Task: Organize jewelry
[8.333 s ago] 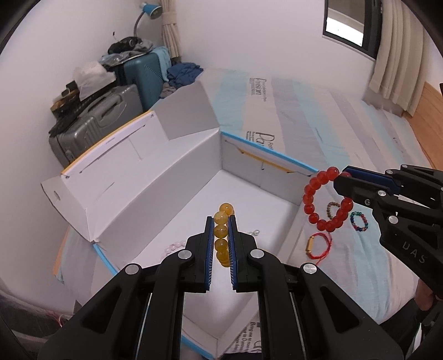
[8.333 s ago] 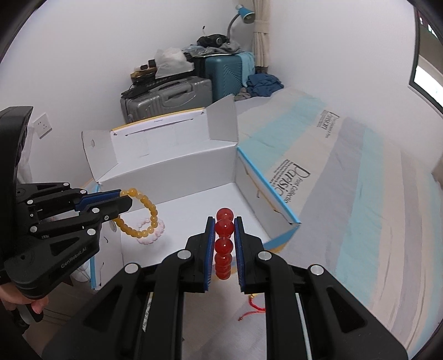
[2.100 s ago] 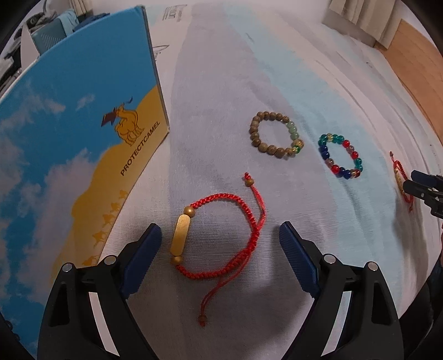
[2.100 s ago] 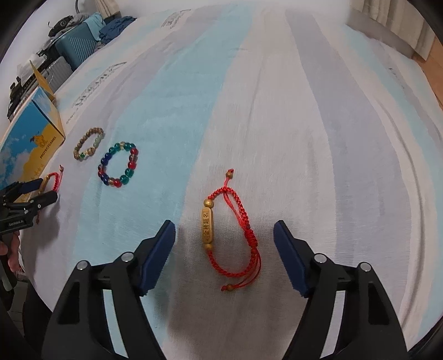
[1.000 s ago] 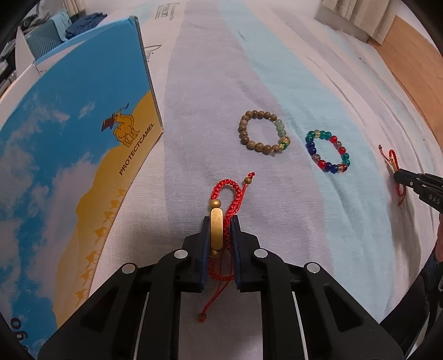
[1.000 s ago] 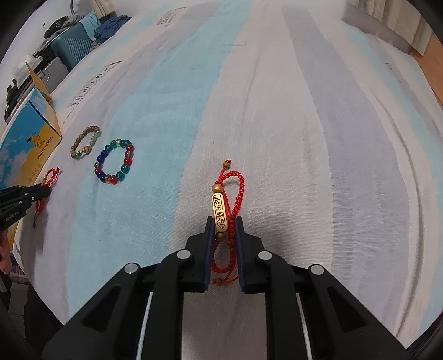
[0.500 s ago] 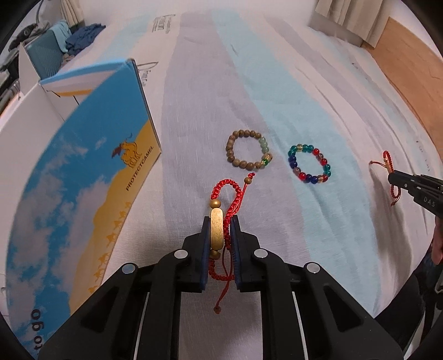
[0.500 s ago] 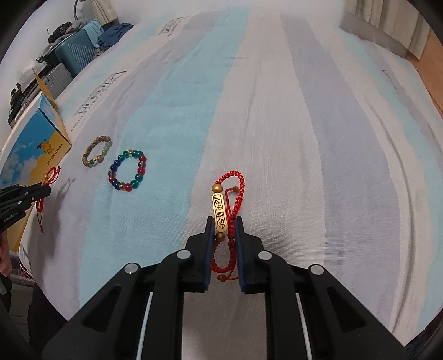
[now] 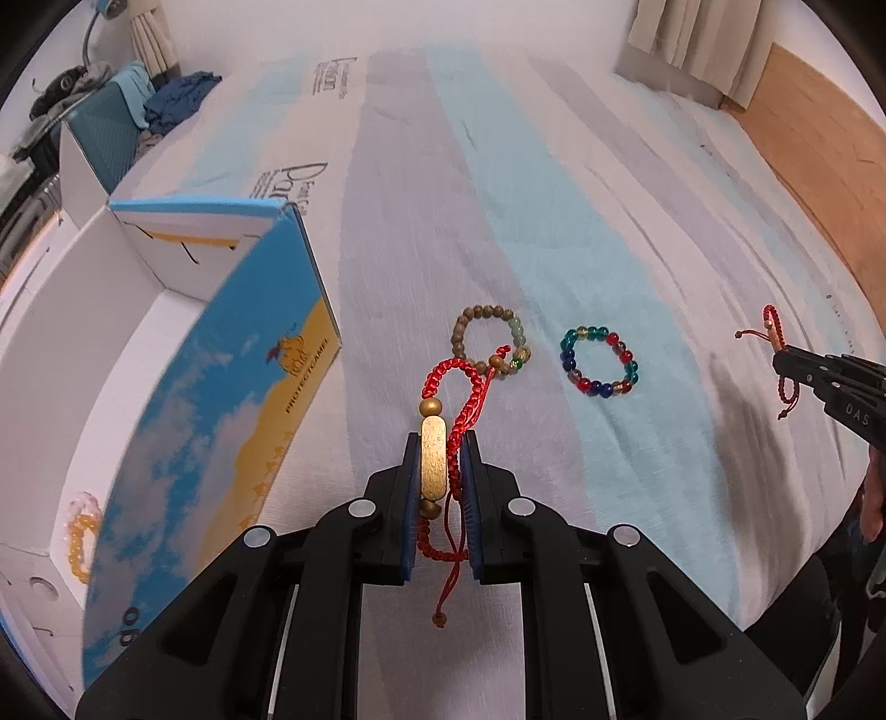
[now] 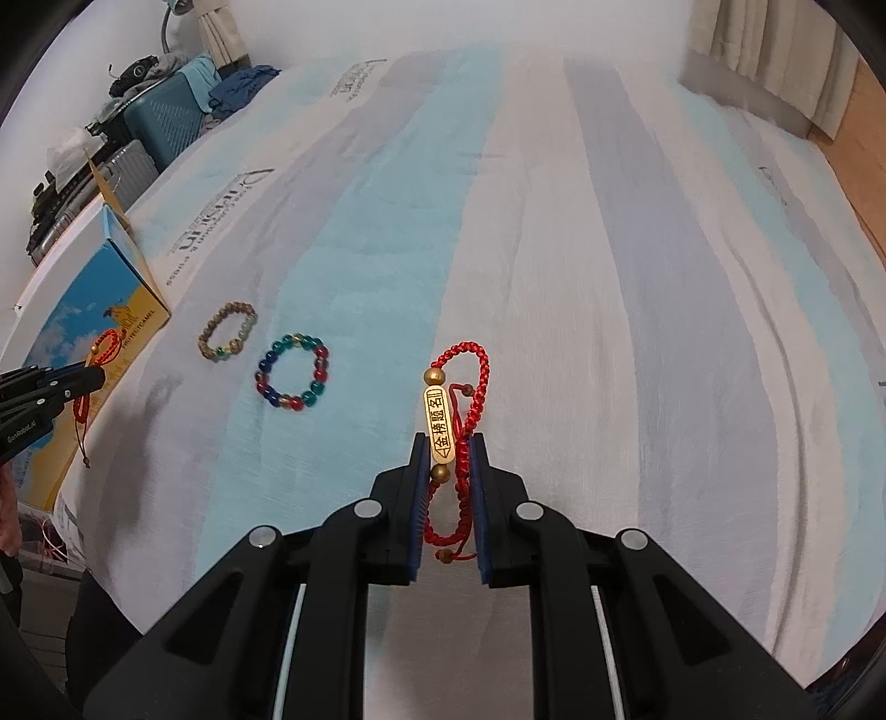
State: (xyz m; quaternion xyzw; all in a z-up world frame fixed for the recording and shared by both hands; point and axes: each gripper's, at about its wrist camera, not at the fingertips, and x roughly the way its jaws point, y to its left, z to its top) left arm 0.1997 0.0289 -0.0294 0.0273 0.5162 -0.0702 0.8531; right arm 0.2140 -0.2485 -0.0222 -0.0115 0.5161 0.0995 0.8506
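Red cord shows in both grips — each tool is clamped on its own bracelet, lifted above the striped bed sheet [image 10: 637, 277]; the left gripper [image 9: 441, 443] pinches a red bracelet [image 9: 443, 432] by its plain gold bar, the braid looped up past the fingertips and a loose tail with a small bead hanging below; the right gripper [image 10: 447, 443] pinches a second red bracelet [image 10: 457, 410], its gold bar stamped with characters, knotted ends dangling between the fingers [image 10: 479, 498]. Two bracelets lie flat on the sheet, just beside each other but apart: a brown bead bracelet [image 9: 490, 343] with a few green beads, and a multicolour glass one [image 9: 599, 360] to its right in the left view. An open box [image 9: 221, 376], blue and yellow outside and white inside, sits on the bed's left side; a yellow bead bracelet [image 9: 77, 540] lies in its near corner, with pale pink beads at it. Suitcases [image 10: 160, 122] and clothes stand against the far wall; curtains [image 10: 775, 50] hang at the far right.
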